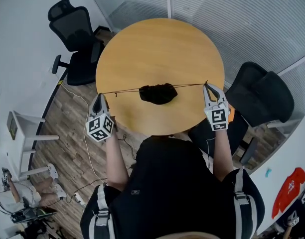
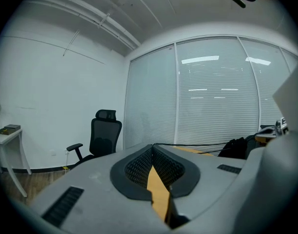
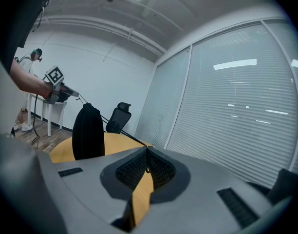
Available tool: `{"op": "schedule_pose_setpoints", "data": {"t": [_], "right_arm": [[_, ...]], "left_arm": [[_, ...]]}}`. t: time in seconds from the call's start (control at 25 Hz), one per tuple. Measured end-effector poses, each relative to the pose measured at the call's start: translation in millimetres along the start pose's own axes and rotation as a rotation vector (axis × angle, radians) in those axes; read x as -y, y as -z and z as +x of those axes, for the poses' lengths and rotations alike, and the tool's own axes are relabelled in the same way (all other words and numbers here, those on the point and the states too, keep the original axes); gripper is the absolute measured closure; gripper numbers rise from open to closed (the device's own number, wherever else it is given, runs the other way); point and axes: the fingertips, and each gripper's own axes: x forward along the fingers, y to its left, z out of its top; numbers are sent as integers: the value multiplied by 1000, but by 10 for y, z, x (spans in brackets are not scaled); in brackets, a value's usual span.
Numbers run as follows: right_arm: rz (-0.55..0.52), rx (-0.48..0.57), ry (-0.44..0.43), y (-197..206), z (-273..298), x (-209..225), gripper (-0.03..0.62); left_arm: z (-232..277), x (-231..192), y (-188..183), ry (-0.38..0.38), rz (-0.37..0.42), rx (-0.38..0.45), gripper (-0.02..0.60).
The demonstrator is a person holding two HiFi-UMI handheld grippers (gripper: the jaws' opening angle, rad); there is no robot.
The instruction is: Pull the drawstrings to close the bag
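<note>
Bag (image 1: 158, 93) midway between left gripper (image 1: 99, 95) and right gripper (image 1: 207, 84) | drawstrings (image 1: 122, 91) clamped taut

Office meeting room, round wooden table (image 1: 157, 44), black high-backed swivel chairs (image 1: 75, 39), glass partition walls with slatted blinds (image 1: 232, 14), wood-plank floor (image 1: 68, 128), small white side table (image 1: 23, 138), strip ceiling lights.

Left claw (image 1: 99, 97): jaws together, tips pinching one end of the drawstring (image 1: 123, 90). Held out to the person's left, pointing forward and slightly down. Right claw (image 1: 207, 86): jaws together on the drawstring's other end, out to the right. Left forearm (image 1: 114, 156) and right forearm (image 1: 221, 154) are bare, extended forward, spread wide apart.
</note>
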Motion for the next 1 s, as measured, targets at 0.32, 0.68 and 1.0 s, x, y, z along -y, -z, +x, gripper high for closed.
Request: {"op": "schedule_pose_setpoints", "data": {"t": [0.32, 0.68, 1.0], "right_arm": [[2, -4, -7, 41, -2, 5, 534], [17, -2, -3, 108, -48, 55, 533], [34, 1, 16, 168, -53, 130, 533]], "left_arm": [[-107, -147, 25, -46, -15, -1, 566], [-172, -209, 20, -79, -9, -9, 566], [-147, -198, 24, -87, 14, -20, 566]]}}
